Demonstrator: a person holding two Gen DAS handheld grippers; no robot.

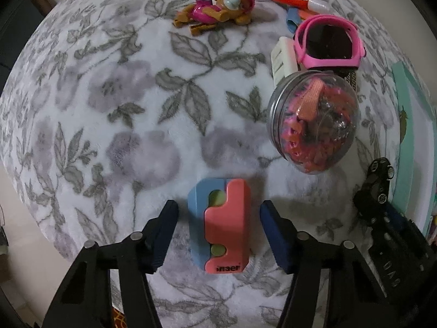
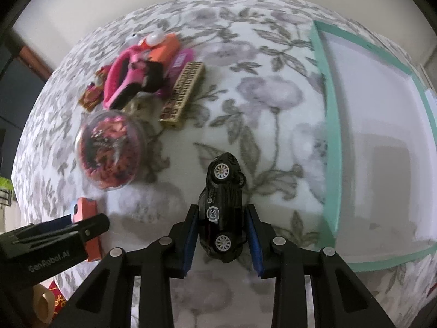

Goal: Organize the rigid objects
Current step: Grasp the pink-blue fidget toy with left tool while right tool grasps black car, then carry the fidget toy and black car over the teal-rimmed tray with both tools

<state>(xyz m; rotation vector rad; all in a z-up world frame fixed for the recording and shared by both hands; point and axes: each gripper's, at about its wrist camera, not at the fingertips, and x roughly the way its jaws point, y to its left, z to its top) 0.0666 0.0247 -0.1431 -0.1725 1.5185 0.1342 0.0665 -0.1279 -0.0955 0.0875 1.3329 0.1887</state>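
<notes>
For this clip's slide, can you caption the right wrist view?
Right tool straddles a black toy car lying on its side on the floral cloth, beside the teal-rimmed tray.

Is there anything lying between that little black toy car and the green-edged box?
No. In the right wrist view, only bare flowered blanket lies between the black toy car and the green-edged box.

Both wrist views: soft, even indoor light, moderately dim. Strong fisheye bending, black vignette at corners. Soft shadows on floral blanket point(image 1: 123, 109) just beyond and beside each pair of jaws. Small glare on clear ball point(image 1: 312, 123). Right view slightly blurred away from jaws.
</notes>
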